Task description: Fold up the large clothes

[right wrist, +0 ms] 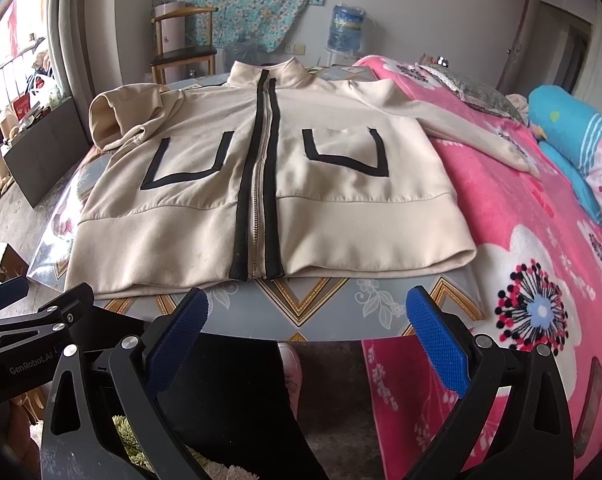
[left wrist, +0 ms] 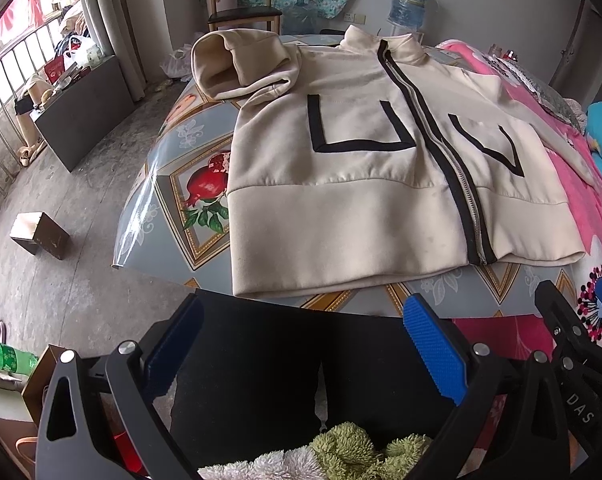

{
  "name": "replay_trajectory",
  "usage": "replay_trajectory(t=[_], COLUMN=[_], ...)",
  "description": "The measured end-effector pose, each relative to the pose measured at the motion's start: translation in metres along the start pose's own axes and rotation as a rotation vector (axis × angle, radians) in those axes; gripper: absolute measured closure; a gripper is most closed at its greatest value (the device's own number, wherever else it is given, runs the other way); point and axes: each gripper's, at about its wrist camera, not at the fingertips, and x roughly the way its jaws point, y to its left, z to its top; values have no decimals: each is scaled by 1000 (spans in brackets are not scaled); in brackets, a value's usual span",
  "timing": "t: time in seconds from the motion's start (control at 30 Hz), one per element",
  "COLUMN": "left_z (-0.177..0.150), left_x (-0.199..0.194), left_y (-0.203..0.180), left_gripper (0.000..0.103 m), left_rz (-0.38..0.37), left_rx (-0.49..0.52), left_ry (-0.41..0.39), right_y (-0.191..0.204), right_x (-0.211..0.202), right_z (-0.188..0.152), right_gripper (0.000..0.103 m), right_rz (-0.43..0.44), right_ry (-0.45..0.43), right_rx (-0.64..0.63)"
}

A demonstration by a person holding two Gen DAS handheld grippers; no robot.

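Your left tongs (left wrist: 301, 344) and right tongs (right wrist: 307, 328) gape wide, empty, short of the cream jacket (right wrist: 261, 184) lying zipped, front-up on the table (right wrist: 333, 308).

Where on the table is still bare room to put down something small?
Free: tablecloth strip between jacket hem and near edge; another left of the jacket, by the pomegranate print. Crowded: the middle, under the jacket; pink blanket borders the right.
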Motion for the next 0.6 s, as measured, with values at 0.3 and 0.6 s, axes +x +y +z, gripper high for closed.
replay_trajectory(t=[0.3, 0.6], left_z=[-1, -1], left_x=[1, 1], left_y=[0, 2], left_gripper=[5, 5], left_rz=[4, 8], left_rx=[-1, 0], left_ry=[2, 1], right_y=[0, 2], right_x=[1, 1], right_z=[0, 2], right_gripper=[7, 7], right_rz=[-4, -6], right_ry=[-1, -2], right_rx=[-8, -13])
